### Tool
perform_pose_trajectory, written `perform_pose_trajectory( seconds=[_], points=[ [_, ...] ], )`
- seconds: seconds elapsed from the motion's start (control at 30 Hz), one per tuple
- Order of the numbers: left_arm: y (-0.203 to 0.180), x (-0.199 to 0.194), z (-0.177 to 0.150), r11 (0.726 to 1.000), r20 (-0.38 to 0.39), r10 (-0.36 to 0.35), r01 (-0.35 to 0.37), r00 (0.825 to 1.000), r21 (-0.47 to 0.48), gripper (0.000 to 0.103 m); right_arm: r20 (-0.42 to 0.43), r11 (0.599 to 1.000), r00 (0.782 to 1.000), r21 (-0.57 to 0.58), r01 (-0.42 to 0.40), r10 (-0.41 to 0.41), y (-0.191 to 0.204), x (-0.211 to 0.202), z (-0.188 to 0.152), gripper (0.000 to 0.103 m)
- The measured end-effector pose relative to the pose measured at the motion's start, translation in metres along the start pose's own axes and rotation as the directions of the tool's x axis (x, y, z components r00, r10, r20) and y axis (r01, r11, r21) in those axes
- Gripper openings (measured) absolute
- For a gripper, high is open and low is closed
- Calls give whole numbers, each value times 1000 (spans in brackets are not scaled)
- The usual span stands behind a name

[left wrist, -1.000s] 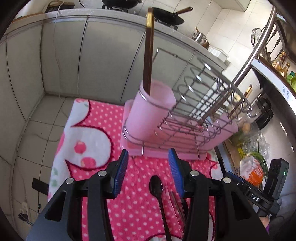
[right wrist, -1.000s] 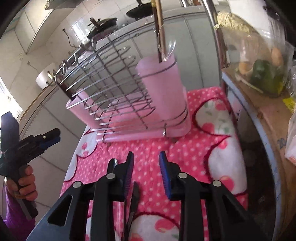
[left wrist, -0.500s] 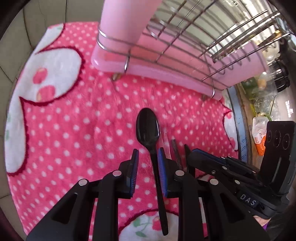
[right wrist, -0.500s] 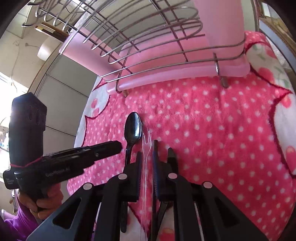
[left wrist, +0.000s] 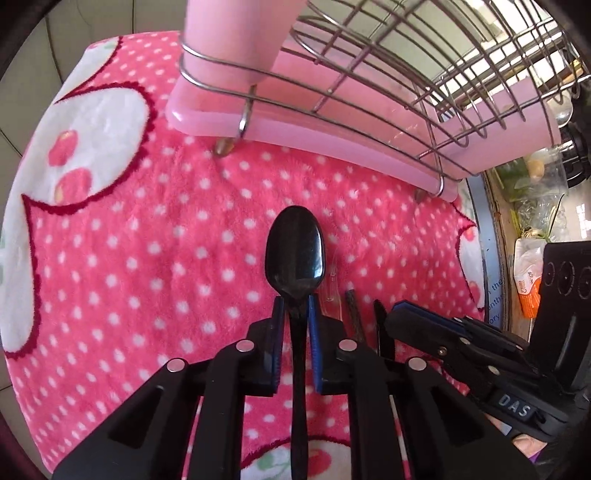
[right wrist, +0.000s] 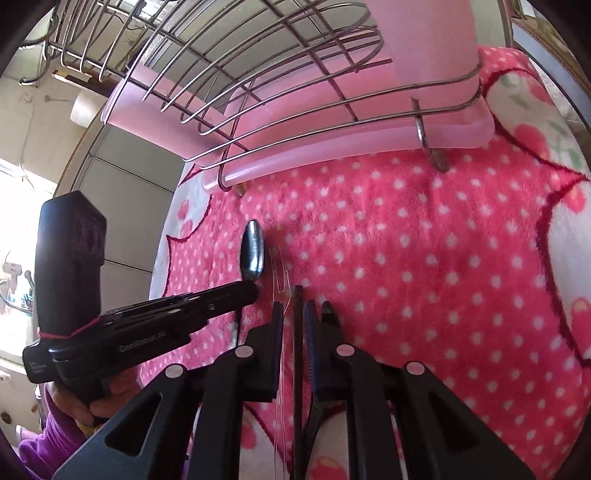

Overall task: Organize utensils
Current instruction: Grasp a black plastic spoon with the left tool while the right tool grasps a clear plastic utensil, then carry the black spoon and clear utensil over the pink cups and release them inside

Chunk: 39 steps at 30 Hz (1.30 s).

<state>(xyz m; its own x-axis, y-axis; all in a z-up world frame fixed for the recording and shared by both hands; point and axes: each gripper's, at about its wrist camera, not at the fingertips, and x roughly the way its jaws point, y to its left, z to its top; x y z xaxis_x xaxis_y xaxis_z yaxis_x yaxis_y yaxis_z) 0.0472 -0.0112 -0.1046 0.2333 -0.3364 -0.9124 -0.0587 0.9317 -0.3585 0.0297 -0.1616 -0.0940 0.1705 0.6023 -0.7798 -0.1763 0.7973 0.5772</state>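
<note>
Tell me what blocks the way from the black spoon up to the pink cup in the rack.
Nothing visible. The black spoon lies on the cloth between the left tool's closing jaws; bare cloth separates it from the rack with the pink cup.

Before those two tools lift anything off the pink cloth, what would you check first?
1. Left tool around the black spoon: ok, jaws closing on its neck.
2. Right tool around the thin dark stick: ok; a clear fork also lies between its jaws.
3. Grip firm: cannot tell.
4. Tools clear of each other: ok.
5. Dish rack clear of both: ok.
6. Pink cup has room: cannot tell.
</note>
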Motion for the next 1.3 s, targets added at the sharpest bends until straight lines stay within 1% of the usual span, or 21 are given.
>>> perform_pose_trajectory(
  seconds=[0.17, 0.33, 0.43, 0.47, 0.5, 0.6, 0.7, 0.77, 0.83, 0.93, 1.0, 1.07, 1.13, 1.2, 1.3],
  points=[
    [20, -25, -4, 1000, 39, -17, 18, 999, -22, 12, -38, 999, 999, -33, 36, -37, 9, 19, 6, 13],
    [27, -36, -6, 998, 65, -39, 41, 997, -37, 12, -67, 993, 993, -74, 96, -101, 17, 37, 8, 12],
    [31, -40, -6, 998, 69, -46, 49, 997, -38, 12, -56, 987, 990, -100, 126, -132, 23, 42, 8, 11],
    [32, -41, -6, 998, 70, -51, 54, 996, -40, 12, -52, 985, 988, -105, 137, -143, 25, 43, 9, 9],
    [31, -40, -7, 997, 73, -56, 59, 996, -43, 12, -44, 984, 988, -109, 143, -149, 26, 43, 9, 7],
    [33, -49, -9, 996, 94, -74, 77, 993, -36, 12, -10, 988, 992, -93, 127, -128, 29, 40, 8, 6],
    [34, -64, -11, 996, 141, -86, 88, 986, -11, 11, 59, 993, 995, -75, 91, -86, 26, 21, 1, 6],
    [32, -76, -13, 996, 186, -87, 86, 979, 14, 11, 115, 996, 992, -63, 61, -53, 23, 4, -4, 6],
    [29, -90, -18, 996, 243, -91, 83, 966, 44, 11, 181, 998, 983, -60, 35, -24, 24, -14, -10, 6],
    [29, -111, -24, 995, 318, -98, 83, 943, 61, 11, 274, 998, 962, -65, 25, -6, 26, -41, -18, 6],
    [31, -124, -26, 994, 362, -102, 85, 927, 64, 11, 332, 998, 943, -69, 14, 10, 27, -60, -22, 6],
    [32, -142, -27, 994, 408, -104, 83, 907, 70, 11, 394, 997, 919, -72, 14, 15, 30, -81, -23, 6],
    [31, -157, -27, 994, 454, -105, 79, 885, 76, 11, 457, 997, 889, -75, 6, 29, 32, -103, -24, 6],
    [29, -173, -26, 994, 501, -101, 72, 859, 77, 11, 511, 997, 859, -81, 8, 34, 33, -123, -23, 6],
    [16, -192, -19, 994, 554, -107, 75, 826, 80, 11, 574, 996, 817, -92, 6, 48, 33, -158, -21, 6]
  ],
)
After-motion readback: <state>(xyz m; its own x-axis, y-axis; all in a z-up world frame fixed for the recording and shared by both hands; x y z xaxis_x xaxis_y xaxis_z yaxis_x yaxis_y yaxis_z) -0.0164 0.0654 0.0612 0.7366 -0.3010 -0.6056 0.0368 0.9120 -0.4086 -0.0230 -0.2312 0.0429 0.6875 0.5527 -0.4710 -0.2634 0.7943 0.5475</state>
